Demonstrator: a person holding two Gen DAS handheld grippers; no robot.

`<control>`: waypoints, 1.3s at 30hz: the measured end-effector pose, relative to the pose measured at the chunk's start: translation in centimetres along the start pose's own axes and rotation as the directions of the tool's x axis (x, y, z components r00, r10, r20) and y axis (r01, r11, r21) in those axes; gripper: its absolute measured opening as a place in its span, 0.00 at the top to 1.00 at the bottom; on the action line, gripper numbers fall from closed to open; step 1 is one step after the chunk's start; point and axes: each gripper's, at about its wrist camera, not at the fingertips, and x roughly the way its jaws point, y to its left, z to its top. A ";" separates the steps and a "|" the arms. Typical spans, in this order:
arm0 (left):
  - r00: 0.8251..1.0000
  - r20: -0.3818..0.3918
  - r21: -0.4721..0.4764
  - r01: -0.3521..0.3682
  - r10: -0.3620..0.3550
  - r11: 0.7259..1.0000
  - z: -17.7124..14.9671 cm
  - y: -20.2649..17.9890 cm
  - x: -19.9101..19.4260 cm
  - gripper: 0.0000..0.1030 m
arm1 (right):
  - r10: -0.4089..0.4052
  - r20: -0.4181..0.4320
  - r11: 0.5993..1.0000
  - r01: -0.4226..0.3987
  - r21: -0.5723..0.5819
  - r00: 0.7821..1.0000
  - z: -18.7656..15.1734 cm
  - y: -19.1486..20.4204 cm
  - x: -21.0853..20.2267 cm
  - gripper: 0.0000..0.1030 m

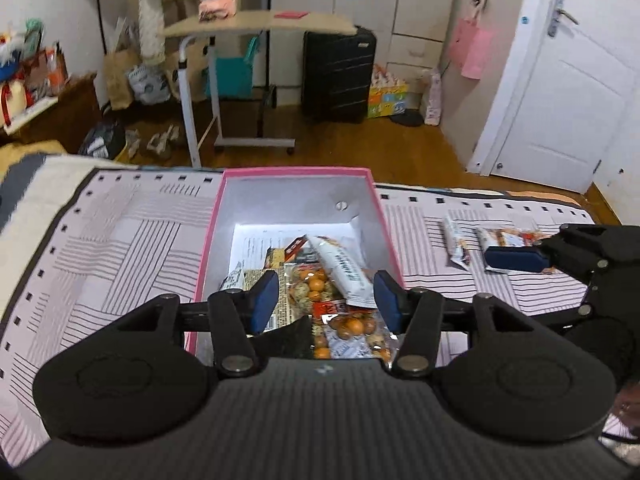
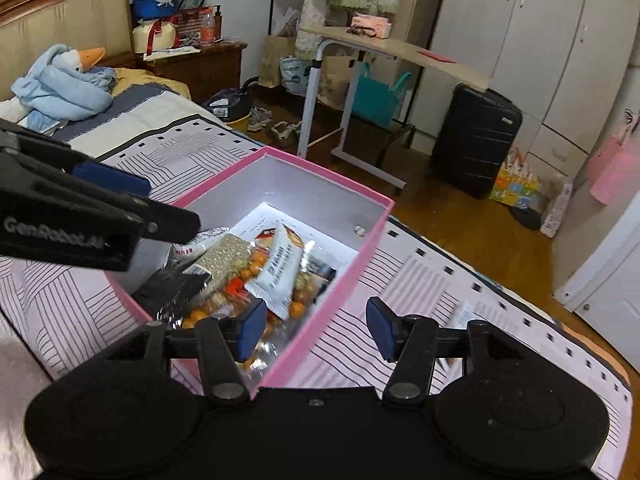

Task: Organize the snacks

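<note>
Both the left gripper (image 1: 326, 300) and right gripper (image 2: 316, 330) hang released and empty over the pink box (image 1: 208, 240), where most snack packets (image 1: 344, 272) lie; 2 more packets (image 1: 458, 246) sit toward the bedspread's (image 1: 120, 240) right edge. A low right pad could clip the box's near wall and shove it.

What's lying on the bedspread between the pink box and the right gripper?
In the left wrist view, a white snack packet lies on the striped bedspread between the pink box and the right gripper, whose jaws stand open and empty.

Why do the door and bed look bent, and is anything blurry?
Left wrist view: fisheye lens bows the door; glare whitens the pink box floor. Right wrist view: bed cover edge curves; snack packets in the box look motion-smeared.
</note>
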 end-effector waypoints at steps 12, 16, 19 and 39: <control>0.991 0.062 0.114 0.108 -0.116 0.988 0.4 -7.1 -3.6 0.27 | 0.013 0.062 0.992 -0.021 0.127 0.998 -3.5 -6.8 -8.5 0.27; 0.988 0.051 0.127 0.136 -0.143 0.983 0.5 -10.1 -2.2 0.18 | -0.033 0.081 0.981 0.016 0.196 0.996 -5.2 -10.5 -9.7 0.24; 0.987 0.028 0.143 0.156 -0.161 0.977 0.4 -12.3 -0.6 0.17 | -0.068 0.093 0.964 0.041 0.263 0.993 -6.7 -13.6 -9.7 0.22; 0.956 -0.124 -0.111 0.252 -0.265 0.961 1.0 -22.7 18.2 0.21 | -0.199 0.054 0.817 0.135 0.561 0.979 -16.9 -29.0 0.9 0.22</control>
